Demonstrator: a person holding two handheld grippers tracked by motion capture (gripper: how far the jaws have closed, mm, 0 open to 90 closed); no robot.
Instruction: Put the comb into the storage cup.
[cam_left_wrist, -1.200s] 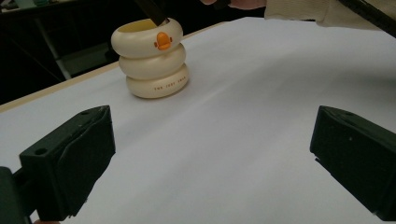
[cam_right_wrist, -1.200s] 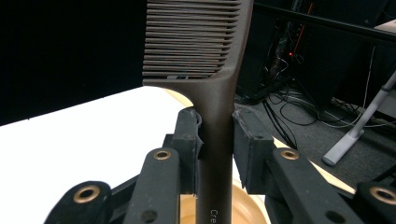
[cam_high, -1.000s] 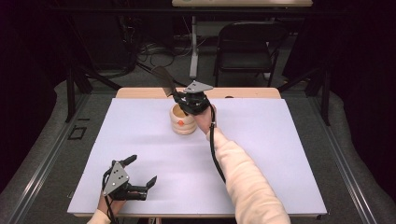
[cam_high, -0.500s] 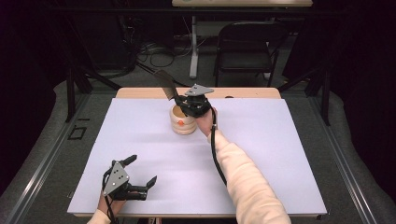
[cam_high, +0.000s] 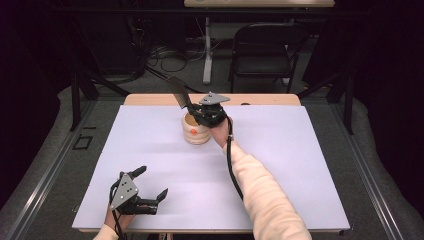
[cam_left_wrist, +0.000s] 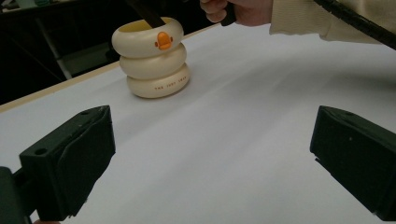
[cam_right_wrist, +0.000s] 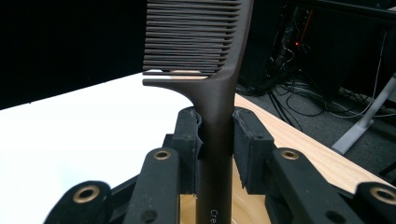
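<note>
Right gripper view — right tongs clenched on comb handle; left tongs released.

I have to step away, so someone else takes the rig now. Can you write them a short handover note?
Right gripper: shut on the comb, handle end down in the cream ring-shaped holder at the table's far middle.
Left gripper: open, holding nothing, resting at the near left edge of the white table.
Done: comb brought to the holder.
Left: probably release the comb and draw back.
</note>
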